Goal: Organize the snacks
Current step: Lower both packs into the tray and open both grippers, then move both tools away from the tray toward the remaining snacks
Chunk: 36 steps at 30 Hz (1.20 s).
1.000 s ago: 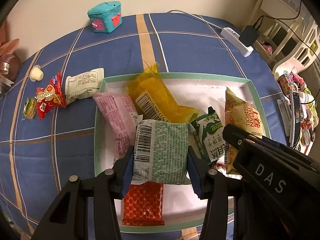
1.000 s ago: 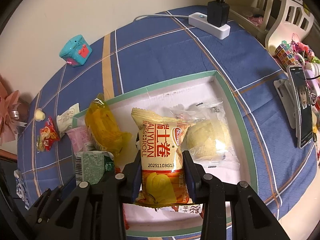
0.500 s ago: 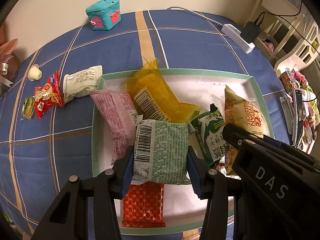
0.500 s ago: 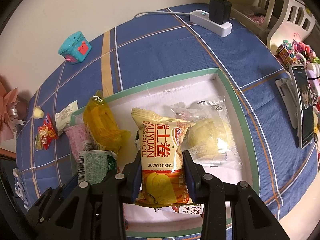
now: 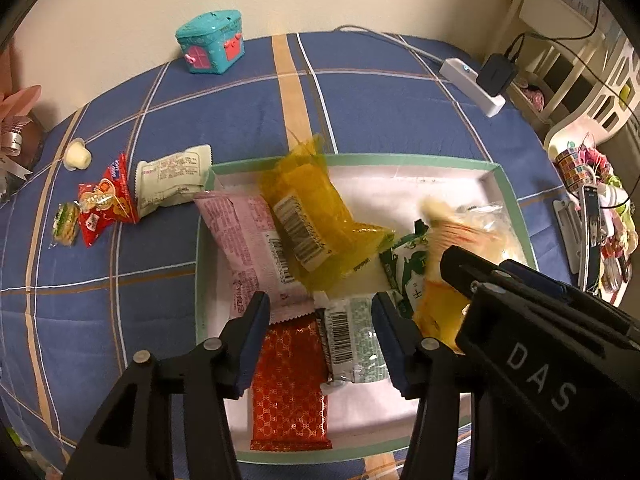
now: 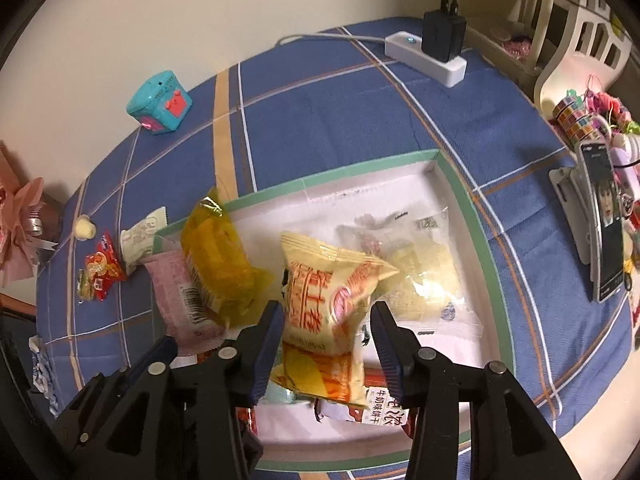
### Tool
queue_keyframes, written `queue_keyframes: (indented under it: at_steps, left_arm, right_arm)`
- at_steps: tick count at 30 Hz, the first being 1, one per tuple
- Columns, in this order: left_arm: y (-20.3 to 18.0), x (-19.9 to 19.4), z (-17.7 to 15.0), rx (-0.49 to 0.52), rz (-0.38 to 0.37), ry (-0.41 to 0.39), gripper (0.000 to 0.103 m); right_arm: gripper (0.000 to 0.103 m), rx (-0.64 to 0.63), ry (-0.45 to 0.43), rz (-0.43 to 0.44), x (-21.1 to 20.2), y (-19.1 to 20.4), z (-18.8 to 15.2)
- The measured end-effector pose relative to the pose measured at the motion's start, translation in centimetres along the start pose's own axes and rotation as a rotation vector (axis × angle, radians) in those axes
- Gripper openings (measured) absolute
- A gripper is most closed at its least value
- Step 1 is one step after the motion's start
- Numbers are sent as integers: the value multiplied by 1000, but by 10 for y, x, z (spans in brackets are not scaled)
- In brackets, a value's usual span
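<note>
Blue plaid tablecloth [image 5: 380, 92]; green-rimmed white tray [image 5: 508, 184].

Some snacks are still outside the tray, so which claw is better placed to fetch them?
Probably the left claw: open, and nearer the red packet outside the tray.

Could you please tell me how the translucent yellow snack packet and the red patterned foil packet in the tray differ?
The translucent yellow snack packet is puffy, lies at a slant and rests partly on the pink packet. The red patterned foil packet is flat, opaque and runs lengthwise near the front wall. Both lie inside the green-rimmed white tray.
</note>
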State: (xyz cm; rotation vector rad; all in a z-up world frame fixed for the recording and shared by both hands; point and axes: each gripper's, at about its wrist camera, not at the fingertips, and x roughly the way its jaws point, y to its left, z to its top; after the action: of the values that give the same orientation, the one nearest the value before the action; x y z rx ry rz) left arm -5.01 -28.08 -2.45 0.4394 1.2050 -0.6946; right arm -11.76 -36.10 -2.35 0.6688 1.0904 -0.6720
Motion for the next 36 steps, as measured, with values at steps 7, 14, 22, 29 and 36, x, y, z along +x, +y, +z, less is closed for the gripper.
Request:
queue_keyframes:
  at_steps: [7,14,22,29,36]
  left_arm:
    - [14,-13,3,-38,4,-26,54]
    - [44,-21,6,-129,39,-50,54]
    - [86,-23,5,-255,69,-62,55]
    - [112,-25,1,-323,78,-64,60]
    - [119,-23,0,-344,106,-64,88]
  right_arm:
    - [50,-2,-38,4,-18,1,2]
    - [49,-10,-37,-2,-19,4,3]
    - [54,-31,-36,-15,-17,12,0]
    - [54,-61,-35,-22,-16,22,-2]
    - [83,-67,-42,-27,-14,25,-3]
